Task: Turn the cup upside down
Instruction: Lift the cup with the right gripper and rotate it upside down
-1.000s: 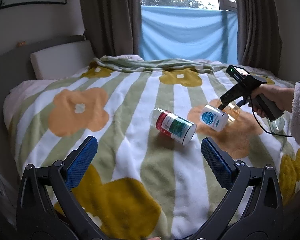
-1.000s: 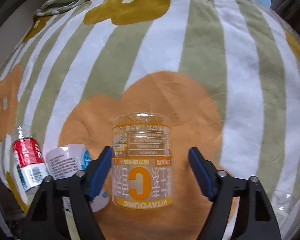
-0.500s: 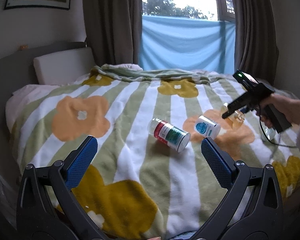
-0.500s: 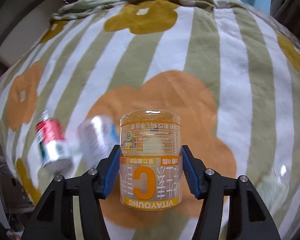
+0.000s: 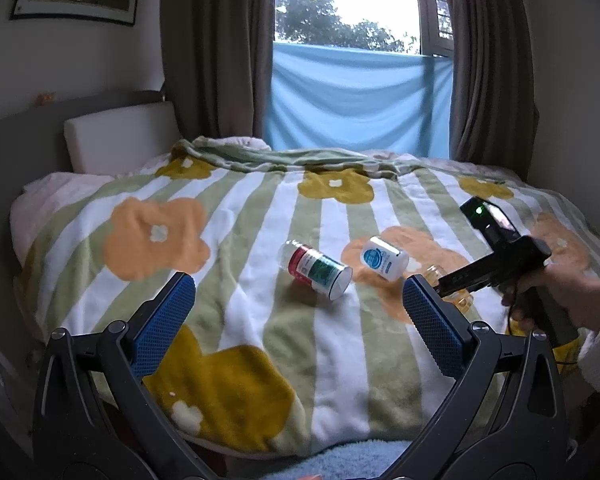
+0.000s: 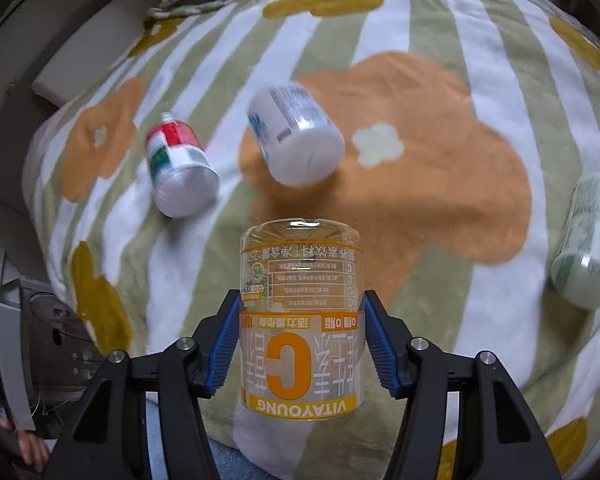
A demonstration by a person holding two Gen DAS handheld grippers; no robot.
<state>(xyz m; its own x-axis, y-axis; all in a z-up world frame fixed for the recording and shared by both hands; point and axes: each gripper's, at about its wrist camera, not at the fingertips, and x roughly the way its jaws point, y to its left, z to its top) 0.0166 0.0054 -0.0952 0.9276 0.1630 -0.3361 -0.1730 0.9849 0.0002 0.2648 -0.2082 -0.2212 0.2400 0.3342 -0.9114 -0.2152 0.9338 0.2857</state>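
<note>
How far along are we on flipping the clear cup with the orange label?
Done: the right hand-held gripper is shut on the clear cup and has it off the blanket. In hand: the cup's print reads inverted in the right wrist view. Left: setting it down upside down and letting go. The left hand-held gripper is open.

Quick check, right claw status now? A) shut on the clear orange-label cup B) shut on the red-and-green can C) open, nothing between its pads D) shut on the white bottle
A: in the right wrist view the right claw has both blue pads pressed against the sides of the clear orange-label cup, while the white bottle lies apart on the blanket.
</note>
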